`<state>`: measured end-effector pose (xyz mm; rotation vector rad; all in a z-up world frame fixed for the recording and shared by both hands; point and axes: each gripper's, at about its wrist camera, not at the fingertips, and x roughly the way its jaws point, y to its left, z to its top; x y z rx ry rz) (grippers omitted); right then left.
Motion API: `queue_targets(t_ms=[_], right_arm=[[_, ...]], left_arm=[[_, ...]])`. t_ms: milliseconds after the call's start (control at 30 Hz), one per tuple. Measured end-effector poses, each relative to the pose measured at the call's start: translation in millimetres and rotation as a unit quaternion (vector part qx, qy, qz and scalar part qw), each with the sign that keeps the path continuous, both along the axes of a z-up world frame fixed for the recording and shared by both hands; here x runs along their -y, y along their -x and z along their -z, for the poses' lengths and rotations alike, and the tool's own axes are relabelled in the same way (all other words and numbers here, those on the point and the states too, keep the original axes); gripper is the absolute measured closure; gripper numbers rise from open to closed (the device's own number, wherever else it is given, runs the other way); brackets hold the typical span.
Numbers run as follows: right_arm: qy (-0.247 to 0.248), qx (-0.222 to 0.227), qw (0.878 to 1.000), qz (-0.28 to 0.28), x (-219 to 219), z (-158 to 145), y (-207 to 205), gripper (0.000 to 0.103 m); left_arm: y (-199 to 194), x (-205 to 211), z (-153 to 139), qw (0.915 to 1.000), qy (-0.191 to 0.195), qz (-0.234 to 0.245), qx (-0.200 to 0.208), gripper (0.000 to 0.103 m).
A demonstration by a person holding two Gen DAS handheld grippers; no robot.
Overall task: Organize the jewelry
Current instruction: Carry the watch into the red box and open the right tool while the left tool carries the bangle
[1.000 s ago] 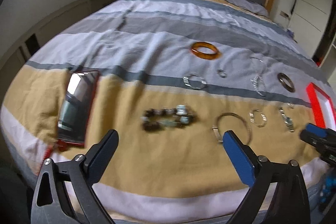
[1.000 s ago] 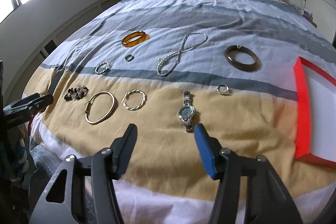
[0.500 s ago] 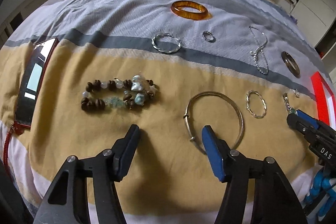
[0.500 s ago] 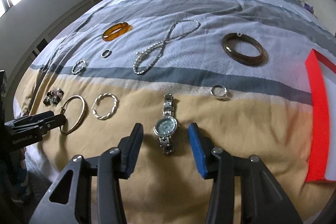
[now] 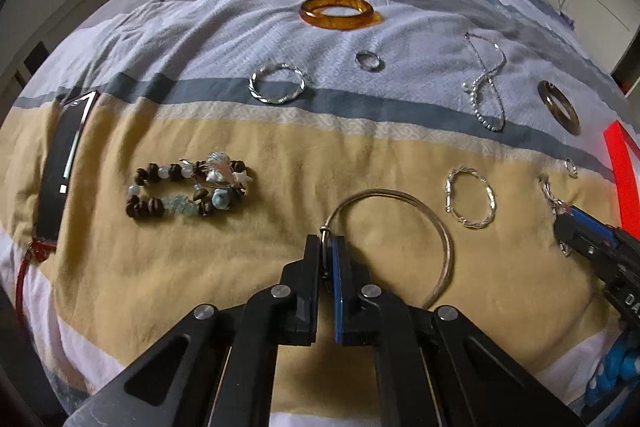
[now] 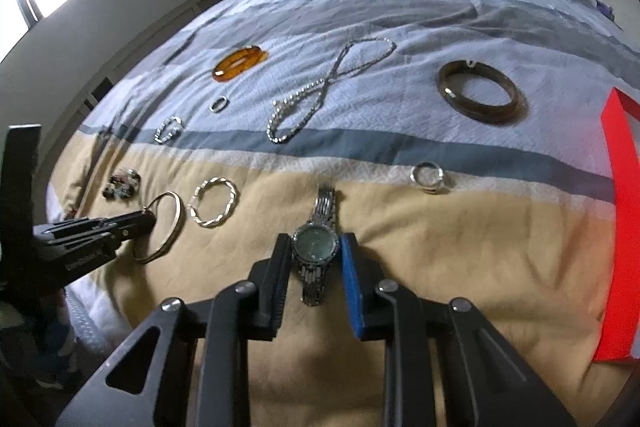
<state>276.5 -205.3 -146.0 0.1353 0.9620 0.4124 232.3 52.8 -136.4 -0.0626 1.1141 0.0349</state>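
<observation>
Jewelry lies spread on a striped bedspread. My left gripper [image 5: 327,243] is shut on the near rim of a thin gold bangle [image 5: 434,223], which still rests on the bed; it also shows in the right wrist view [image 6: 172,223]. My right gripper [image 6: 314,247] is closed in on a silver watch [image 6: 316,245], its pads against both sides of the watch face. A red-rimmed jewelry box [image 6: 622,227] sits at the right.
Also on the bed: a beaded bracelet [image 5: 188,189], twisted silver bangles [image 5: 277,89] [image 5: 470,197], an amber bangle [image 5: 338,11], a small ring [image 5: 369,61], a bead necklace [image 6: 320,95], a brown bangle [image 6: 480,91], a silver ring [image 6: 428,177]. A dark box lid [image 5: 60,171] lies left.
Both grippers moved down and forward to the bed. The left closed onto the gold bangle's rim. The right narrowed around the watch face.
</observation>
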Motion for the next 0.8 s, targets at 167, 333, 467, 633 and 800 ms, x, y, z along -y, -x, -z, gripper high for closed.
queue_targets(t_ms=[167,333,467,633,800], right_arm=[[-0.029,0.020,0.999,0.003,21.1,-22.3,14.5,0.079],[-0.050,0.040,0.998,0.019,51.7,-45.0,30.5,0.079],[-0.057,0.056,0.995,0.051,94.7,-60.5,45.1,0.079],[-0.045,0.075,0.992,0.095,150.4,-73.5,59.1,0.079],[-0.016,0.085,0.985,0.146,218.6,-79.3,69.9,0.079]], left_arm=[[6.4,5.8,-18.0,0.9997,-0.017,-0.011,0.012,0.098],[15.6,22.1,-44.6,0.9990,-0.032,-0.014,0.029,0.098],[19.8,52.6,-68.4,0.9984,-0.032,0.013,0.046,0.098],[17.2,116.9,-96.4,0.9950,-0.008,0.075,0.064,0.098],[10.1,199.8,-118.1,0.9836,0.017,0.157,0.088,0.103]])
